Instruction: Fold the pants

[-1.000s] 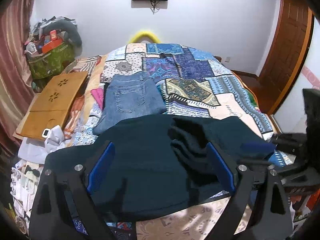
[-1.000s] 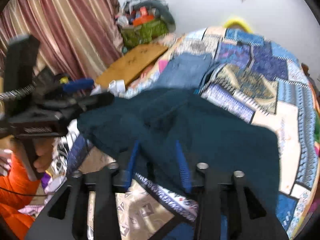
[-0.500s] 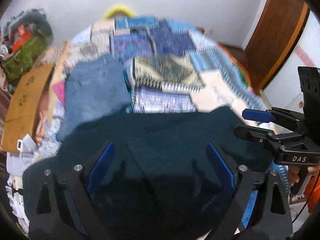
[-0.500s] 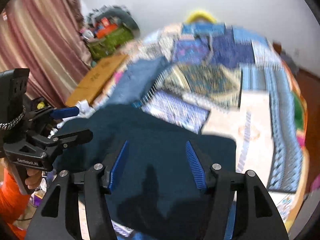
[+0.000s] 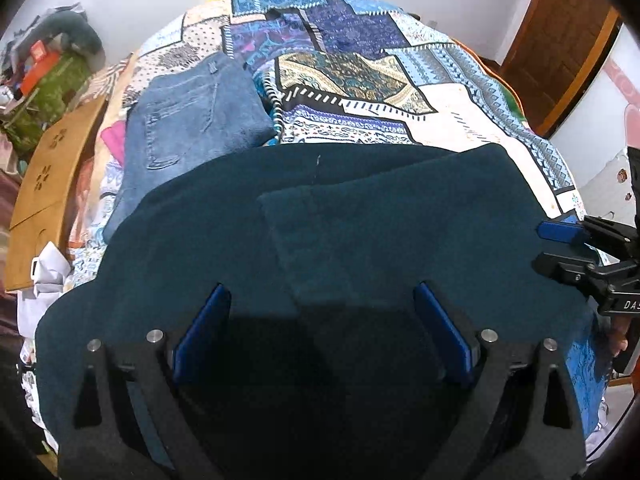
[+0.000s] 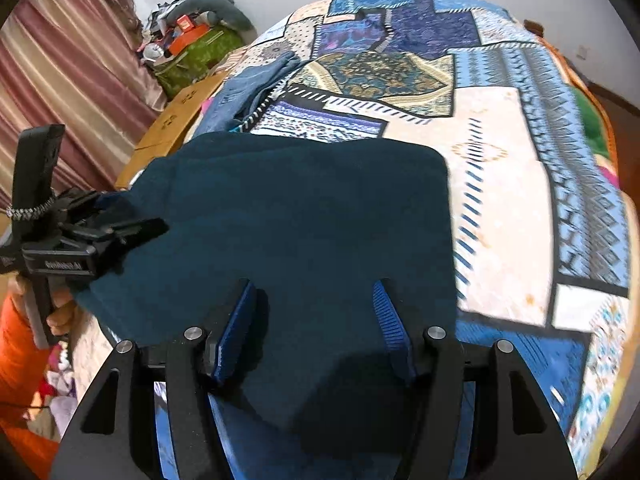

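Observation:
Dark teal pants (image 5: 360,232) lie spread flat on the near part of the bed, with a folded layer on top; they also show in the right wrist view (image 6: 304,216). My left gripper (image 5: 320,332) is open, its blue pads wide apart just above the cloth near its near edge. My right gripper (image 6: 314,324) is open too, above the pants' near right part. Each gripper shows in the other's view, the right one (image 5: 580,256) at the pants' right edge, the left one (image 6: 112,228) at their left edge.
A folded pair of blue jeans (image 5: 192,116) lies beyond the teal pants on the patchwork bedspread (image 5: 400,80). A wooden board (image 5: 48,168) lies along the bed's left side, with cluttered bags (image 6: 192,44) and a curtain (image 6: 60,92) behind. A wooden door (image 5: 560,52) is at the right.
The pants went from bunched and lifted to lying flat on the bed. My right gripper has opened and let go of them. Both grippers have tilted down over the cloth.

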The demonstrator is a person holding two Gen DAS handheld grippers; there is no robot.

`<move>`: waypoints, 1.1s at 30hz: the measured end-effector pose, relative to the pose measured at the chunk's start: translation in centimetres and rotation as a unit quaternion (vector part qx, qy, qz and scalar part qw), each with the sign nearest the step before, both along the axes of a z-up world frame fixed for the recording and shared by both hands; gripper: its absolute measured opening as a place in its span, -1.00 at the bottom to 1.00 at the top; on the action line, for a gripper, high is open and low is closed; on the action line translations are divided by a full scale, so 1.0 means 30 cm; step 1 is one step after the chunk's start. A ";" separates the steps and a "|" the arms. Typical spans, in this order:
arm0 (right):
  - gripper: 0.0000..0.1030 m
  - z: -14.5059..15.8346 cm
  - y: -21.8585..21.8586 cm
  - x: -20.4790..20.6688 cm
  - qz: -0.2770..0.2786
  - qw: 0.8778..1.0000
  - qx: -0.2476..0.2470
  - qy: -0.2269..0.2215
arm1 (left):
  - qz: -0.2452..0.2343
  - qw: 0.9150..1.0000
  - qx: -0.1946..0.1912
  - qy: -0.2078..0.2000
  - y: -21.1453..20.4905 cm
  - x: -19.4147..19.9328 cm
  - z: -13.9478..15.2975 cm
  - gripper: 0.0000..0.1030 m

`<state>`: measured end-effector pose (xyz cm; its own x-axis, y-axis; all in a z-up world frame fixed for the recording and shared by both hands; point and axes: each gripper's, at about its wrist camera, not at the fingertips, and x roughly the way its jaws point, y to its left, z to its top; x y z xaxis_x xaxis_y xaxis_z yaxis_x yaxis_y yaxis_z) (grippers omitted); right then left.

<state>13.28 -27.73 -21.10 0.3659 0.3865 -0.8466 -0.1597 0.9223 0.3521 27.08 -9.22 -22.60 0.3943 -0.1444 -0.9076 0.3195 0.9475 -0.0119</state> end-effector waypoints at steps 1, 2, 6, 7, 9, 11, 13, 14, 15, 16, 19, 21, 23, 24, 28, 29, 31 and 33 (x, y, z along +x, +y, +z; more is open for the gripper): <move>0.15 0.006 -0.001 -0.009 -0.001 1.000 -0.008 -0.003 | 0.004 1.000 -0.001 -0.006 0.005 -0.008 0.009 0.85; 0.15 0.015 -0.001 -0.022 -0.003 1.000 -0.020 -0.007 | 0.008 1.000 -0.004 -0.012 0.012 -0.015 0.017 0.85; 0.18 0.047 0.004 -0.054 -0.009 0.998 -0.059 -0.021 | 0.020 0.999 -0.015 -0.036 0.046 -0.061 0.054 0.85; 0.19 0.060 0.006 -0.062 -0.010 0.997 -0.071 -0.027 | 0.023 0.999 -0.019 -0.043 0.059 -0.075 0.071 0.85; 0.19 0.081 0.014 -0.071 -0.013 0.995 -0.087 -0.038 | 0.030 0.998 -0.026 -0.054 0.080 -0.095 0.102 0.84; 0.19 0.109 0.026 -0.079 -0.015 0.994 -0.098 -0.053 | 0.045 0.996 -0.034 -0.072 0.118 -0.121 0.147 0.84; 0.19 0.146 0.042 -0.080 -0.016 0.992 -0.102 -0.073 | 0.059 0.993 -0.032 -0.098 0.158 -0.149 0.193 0.84; 0.19 0.162 0.051 -0.079 -0.017 0.991 -0.101 -0.082 | 0.069 0.991 -0.029 -0.114 0.184 -0.165 0.220 0.84; 0.19 0.176 0.061 -0.076 -0.017 0.991 -0.100 -0.090 | 0.077 0.989 -0.028 -0.126 0.209 -0.177 0.241 0.84; 0.19 0.197 0.075 -0.072 -0.015 0.990 -0.096 -0.101 | 0.087 0.986 -0.027 -0.139 0.238 -0.191 0.263 0.84; 0.20 0.235 0.121 -0.054 -0.008 0.989 -0.086 -0.120 | 0.125 0.977 -0.014 -0.174 0.340 -0.230 0.310 0.84; 0.23 0.252 0.165 -0.036 0.001 0.988 -0.079 -0.131 | 0.151 0.972 -0.005 -0.180 0.417 -0.252 0.321 0.85; 0.29 0.261 0.210 -0.020 0.009 0.987 -0.074 -0.142 | 0.183 0.969 -0.014 -0.164 0.511 -0.273 0.314 0.86; 0.29 0.262 0.233 -0.012 0.015 0.987 -0.071 -0.145 | 0.197 0.969 -0.024 -0.150 0.556 -0.278 0.303 0.86; 0.30 0.231 0.340 0.028 0.043 0.987 -0.060 -0.139 | 0.272 0.957 -0.075 -0.070 0.763 -0.306 0.212 0.86; 0.30 0.221 0.360 0.031 0.048 0.988 -0.059 -0.137 | 0.284 0.953 -0.084 -0.059 0.797 -0.318 0.193 0.86; 0.30 0.190 0.399 0.045 0.056 0.989 -0.060 -0.126 | 0.313 0.943 -0.110 -0.025 0.877 -0.348 0.130 0.86; 0.30 0.148 0.431 0.054 0.065 0.990 -0.063 -0.112 | 0.323 0.937 -0.134 0.002 0.918 -0.371 0.073 0.86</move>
